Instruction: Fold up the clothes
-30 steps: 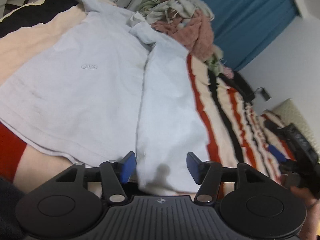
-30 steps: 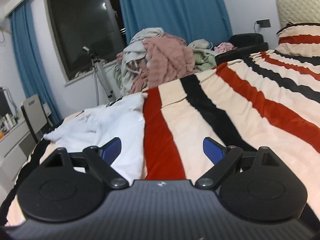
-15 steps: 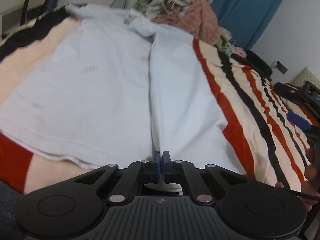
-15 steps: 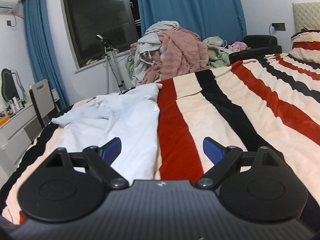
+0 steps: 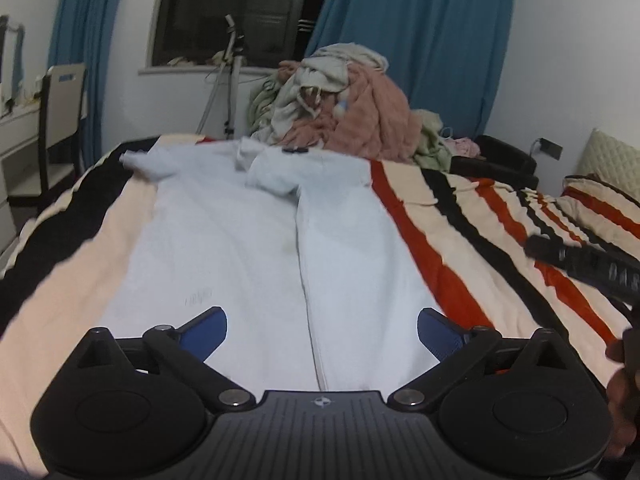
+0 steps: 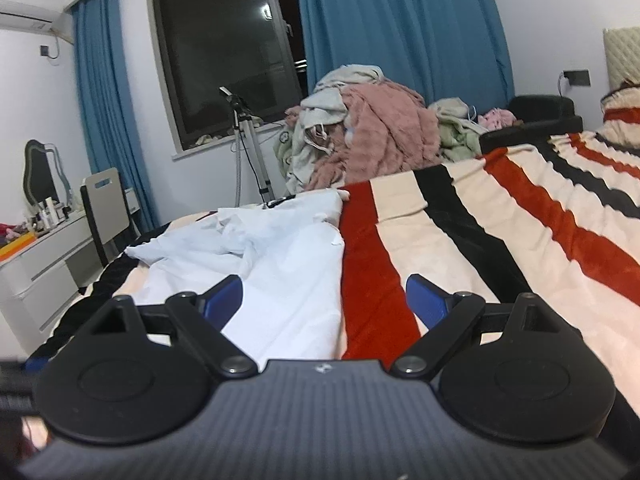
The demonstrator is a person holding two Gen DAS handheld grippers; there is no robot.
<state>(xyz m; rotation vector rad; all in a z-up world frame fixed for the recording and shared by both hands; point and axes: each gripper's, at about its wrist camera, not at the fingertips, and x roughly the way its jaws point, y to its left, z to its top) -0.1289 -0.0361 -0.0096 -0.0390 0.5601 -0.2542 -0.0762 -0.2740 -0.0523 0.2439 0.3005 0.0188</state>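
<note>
Blue-padded fingers of the left gripper stand wide apart with nothing between them, poised above the near hem of the pale blue cotton shirt, which lies flat on the striped fleece blanket with its right side folded inward along a lengthwise crease. At the right edge of the left wrist view, part of the other black device and a hand appear. Similarly spread and empty, the right gripper hovers over the boundary between the shirt's folded edge and a red blanket stripe. Beyond the shirt's crumpled collar and sleeves, a heap of pink, grey and green laundry rises past the far end of the bed. Farther back stand a metal tripod, a grey chair, teal curtains and a dark window.
</note>
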